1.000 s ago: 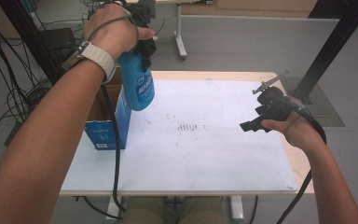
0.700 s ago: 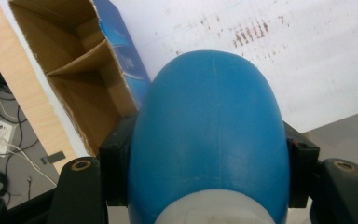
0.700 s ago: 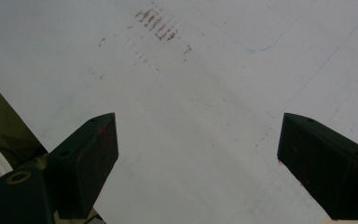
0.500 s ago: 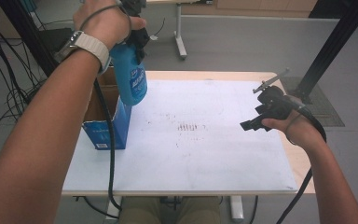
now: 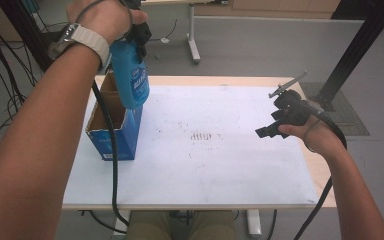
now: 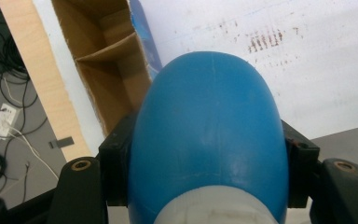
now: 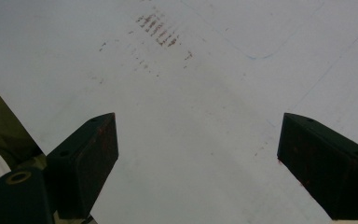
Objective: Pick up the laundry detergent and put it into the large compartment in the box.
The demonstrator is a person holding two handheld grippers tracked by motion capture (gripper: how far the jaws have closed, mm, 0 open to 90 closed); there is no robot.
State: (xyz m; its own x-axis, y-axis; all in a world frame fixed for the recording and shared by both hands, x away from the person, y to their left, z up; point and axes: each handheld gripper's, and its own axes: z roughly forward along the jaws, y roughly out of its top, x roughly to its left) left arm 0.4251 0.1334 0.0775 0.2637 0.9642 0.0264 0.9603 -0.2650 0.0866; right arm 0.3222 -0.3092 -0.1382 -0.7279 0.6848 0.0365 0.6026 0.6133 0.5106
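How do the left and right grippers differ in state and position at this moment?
The left gripper is shut on a blue plastic bottle; the right gripper stands open, holding nothing. The left hangs high above the open blue cardboard box; the right hovers low over the white table top. Both have black jaws and trailing cables.

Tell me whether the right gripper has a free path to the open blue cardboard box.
Probably yes: the right gripper is open and empty, with bare white tabletop between it and the box. The blue bottle hangs above the box.
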